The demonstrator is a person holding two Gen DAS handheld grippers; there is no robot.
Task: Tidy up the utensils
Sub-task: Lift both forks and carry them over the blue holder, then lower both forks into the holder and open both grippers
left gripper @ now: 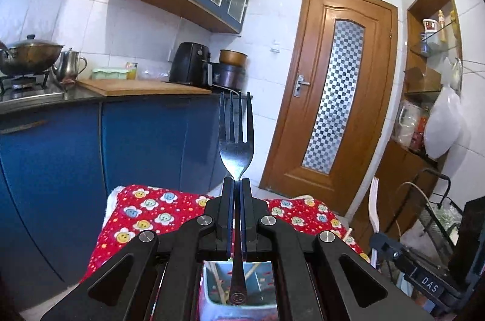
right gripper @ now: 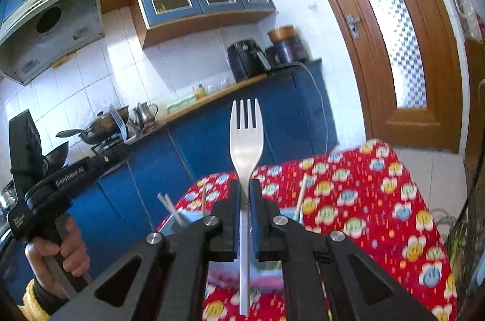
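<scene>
- Utensils under inspection, left first: we find a metal fork (left gripper: 235,145) clamped at its neck in the left gripper (left gripper: 237,184), jaws narrowed onto it, tines straight up and handle hanging down.
- Its long axis runs near vertical; the handle end hangs within the mouth of a blue-rimmed utensil box (left gripper: 209,284) directly below, where thin sticks already lean.
- We judge the step to be lowering each fork, handle first, into the box; we advise keeping the shaft plumb, descending clear of the sticks, and releasing only once the handle is seated.
- To the right, the right gripper (right gripper: 245,187) pinches a white plastic fork (right gripper: 246,139) at the neck, tines up, axis likewise vertical.
- Its handle hangs above the box (right gripper: 194,218) on the red flowered cloth (right gripper: 379,200); we cannot tell which compartment lies beneath.
- We recommend placing one fork at a time, keeping the grippers well apart.
</scene>
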